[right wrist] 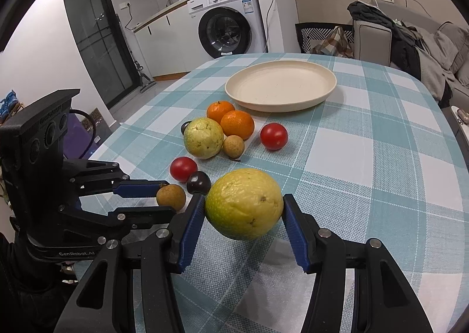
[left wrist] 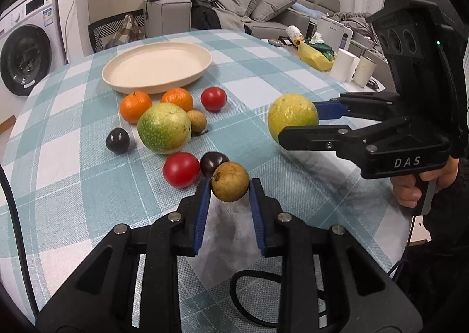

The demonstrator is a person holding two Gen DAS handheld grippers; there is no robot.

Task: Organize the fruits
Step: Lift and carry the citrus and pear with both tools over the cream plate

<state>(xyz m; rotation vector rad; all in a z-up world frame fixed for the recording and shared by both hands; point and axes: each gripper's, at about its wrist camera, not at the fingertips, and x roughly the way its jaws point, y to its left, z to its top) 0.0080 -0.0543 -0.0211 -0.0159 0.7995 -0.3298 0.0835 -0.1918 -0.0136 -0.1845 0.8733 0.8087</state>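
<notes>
Left jaws (left wrist: 230, 186) clamped on a small brown longan (left wrist: 230, 181), both blue pads (left wrist: 205, 201) pressed on its sides. Whether it sits on the table (left wrist: 293, 180) or just off it, I can't tell from this angle. Just left of it: a red tomato (left wrist: 181, 169) and a dark plum (left wrist: 212, 163), the plum touching the longan's back edge in the left wrist view.

Loose cluster further back on the checked cloth, left to right: another dark plum (left wrist: 117, 140), a tangerine (left wrist: 135, 106), a big green-yellow guava (left wrist: 164, 128), a second tangerine (left wrist: 177, 99) behind it, a second small longan (left wrist: 197, 120) against the guava's right side, then a second tomato (left wrist: 213, 98) standing apart. Cream plate (left wrist: 123, 81) sits behind the cluster, nothing in it.

Right jaws (right wrist: 244, 210) grasping a yellow guava (right wrist: 244, 204), pads (right wrist: 190, 224) tight on both flanks. From the left wrist camera it looks lifted clear of the table, right of the cluster and well apart from it. My right hand (left wrist: 410, 186) wraps the trigger grip at the far right edge.

All other fruit lies on the table, none on the plate yet.
</notes>
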